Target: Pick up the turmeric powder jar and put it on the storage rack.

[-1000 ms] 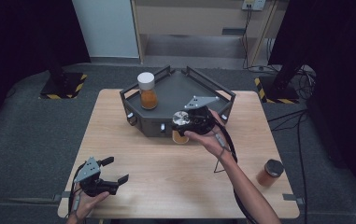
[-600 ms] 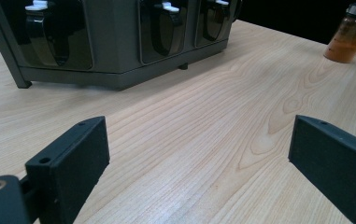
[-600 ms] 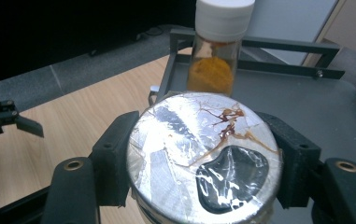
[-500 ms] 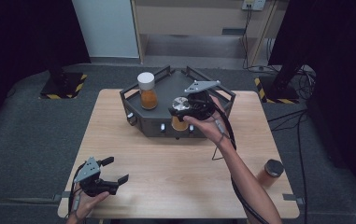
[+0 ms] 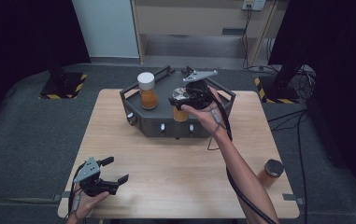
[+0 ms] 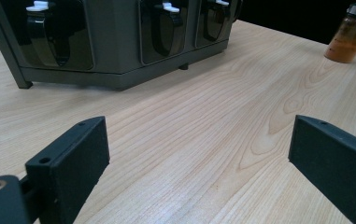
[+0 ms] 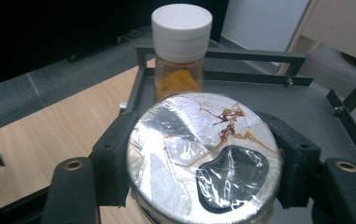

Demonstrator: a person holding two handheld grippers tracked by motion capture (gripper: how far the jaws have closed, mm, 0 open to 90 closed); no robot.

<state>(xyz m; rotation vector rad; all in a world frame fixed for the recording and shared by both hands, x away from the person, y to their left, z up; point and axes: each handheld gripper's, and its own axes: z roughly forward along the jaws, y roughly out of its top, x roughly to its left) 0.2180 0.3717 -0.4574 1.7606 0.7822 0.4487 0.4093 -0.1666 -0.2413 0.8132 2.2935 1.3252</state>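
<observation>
The right gripper (image 7: 203, 172) is clamped on a round jar (image 7: 204, 158), its two black matte jaws pressed against opposite sides just under the rim. The jar's top is a disc of crinkled silver foil, shiny and wrinkled, streaked with thin brown lines and torn open in one dark, rounded patch near the jaw on that view's right. In the high view the same jar (image 5: 180, 113) shows amber contents below the foil and hangs in the gripper (image 5: 185, 99) over the front part of a dark grey metal rack (image 5: 159, 125), a flat-topped, angular stand with thin bar rails round its edge.

Just beyond the held jar, straight ahead of the jaws, stands a second jar (image 7: 180, 51): a clear cylinder of orange-yellow powder under a smooth white ribbed cap, upright on the rack's top.

The left gripper (image 6: 199, 154) lies low and well apart from the rack, its blocky black jaws spread wide with bare table (image 6: 203, 116) between them; the wood is pale, with long grain lines and an oval knot pattern. Ahead of it is the rack's front face, with dark curved recesses and small white tabs. Far off to the right of those jaws stands a third jar (image 6: 352, 32), amber with a dark lid
</observation>
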